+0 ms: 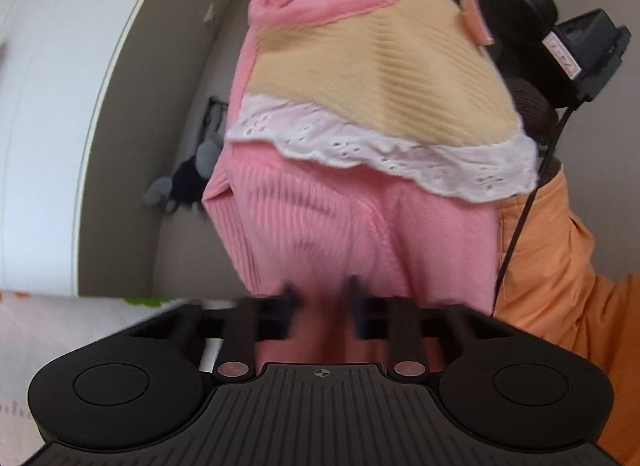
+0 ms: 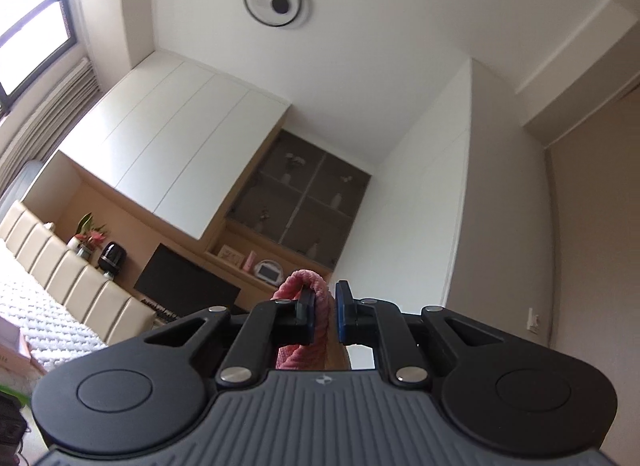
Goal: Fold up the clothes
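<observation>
The pink garment [image 1: 360, 201] hangs in the air betw. both grippers, prob. lifted to spread it before folding. Left gripper [image 1: 320, 300] is clamped on its lower edge; right gripper [image 2: 323, 314] pinches a pink fold, pointing toward ceiling.

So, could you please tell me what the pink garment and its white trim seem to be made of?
The pink garment looks like soft, matte ribbed knit, going by its fine parallel ridges. The white trim looks like eyelet lace, probably cotton: small punched holes, scalloped edge.
</observation>
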The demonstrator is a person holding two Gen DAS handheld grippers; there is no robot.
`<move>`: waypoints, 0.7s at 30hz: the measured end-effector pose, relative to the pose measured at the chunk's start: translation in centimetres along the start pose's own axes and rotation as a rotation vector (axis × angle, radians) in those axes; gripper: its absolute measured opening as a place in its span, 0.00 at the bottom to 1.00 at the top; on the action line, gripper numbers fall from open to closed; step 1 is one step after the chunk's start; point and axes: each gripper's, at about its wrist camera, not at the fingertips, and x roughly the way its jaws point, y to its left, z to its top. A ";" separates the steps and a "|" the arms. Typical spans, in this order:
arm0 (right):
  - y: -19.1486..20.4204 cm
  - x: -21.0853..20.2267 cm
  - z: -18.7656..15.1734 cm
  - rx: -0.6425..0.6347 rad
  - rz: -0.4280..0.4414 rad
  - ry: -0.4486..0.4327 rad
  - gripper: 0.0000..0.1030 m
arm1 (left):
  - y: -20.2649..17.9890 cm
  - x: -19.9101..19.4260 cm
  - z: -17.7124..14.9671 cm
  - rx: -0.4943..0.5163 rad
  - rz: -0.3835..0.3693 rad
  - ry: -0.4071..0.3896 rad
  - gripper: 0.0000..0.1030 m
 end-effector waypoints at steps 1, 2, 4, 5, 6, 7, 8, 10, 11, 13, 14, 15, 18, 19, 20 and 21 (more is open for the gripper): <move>-0.3 -0.4 0.2 0.002 -0.017 -0.008 0.09 | -0.5 -0.2 0.2 0.017 0.025 -0.010 0.09; -0.6 -1.0 0.5 0.003 -0.039 -0.018 0.09 | -0.9 -0.8 0.5 0.040 0.062 -0.025 0.07; -1.4 -2.4 1.2 0.012 -0.089 -0.038 0.09 | -1.8 -2.2 1.3 0.093 0.161 -0.054 0.06; -1.7 -3.1 1.5 0.019 -0.113 -0.048 0.09 | -2.2 -3.3 1.9 0.130 0.233 -0.071 0.06; -2.1 -3.9 1.8 0.025 -0.137 -0.057 0.09 | -2.7 -4.4 2.6 0.175 0.304 -0.096 0.06; -2.4 -4.5 2.1 0.029 -0.155 -0.063 0.09 | -3.3 -5.8 3.4 0.217 0.369 -0.130 0.06; -2.5 -4.9 2.2 0.032 -0.163 -0.063 0.09 | -3.9 -7.2 4.2 0.252 0.431 -0.167 0.06; -2.4 -4.9 2.1 0.040 -0.166 -0.049 0.09 | -4.1 -9.1 6.4 0.319 0.538 -0.228 0.06; -2.3 -4.5 1.9 0.049 -0.157 -0.033 0.09 | -3.9 -9.8 7.5 0.356 0.588 -0.254 0.06; -1.8 -3.3 1.1 0.069 -0.136 0.003 0.09 | -4.5 -10.5 8.3 0.427 0.682 -0.270 0.06; -1.5 -2.1 0.2 0.081 -0.121 0.028 0.09 | -4.5 -10.7 8.7 0.457 0.727 -0.272 0.06; -1.1 -0.9 -0.7 0.093 -0.105 0.053 0.09 | -4.4 -10.9 9.0 0.481 0.770 -0.272 0.06; 0.3 3.9 -4.9 0.127 -0.059 0.154 0.09 | -1.3 -11.5 9.2 0.466 0.873 -0.220 0.06; 1.1 5.9 -6.7 0.134 -0.044 0.198 0.09 | 0.2 -11.1 9.0 0.453 0.906 -0.196 0.06; 1.8 8.1 -8.8 0.135 -0.027 0.246 0.09 | 2.1 -10.5 8.7 0.443 0.939 -0.165 0.06; 2.4 10.6 -11.2 0.130 -0.007 0.307 0.10 | 4.1 -10.4 8.2 0.437 0.982 -0.128 0.06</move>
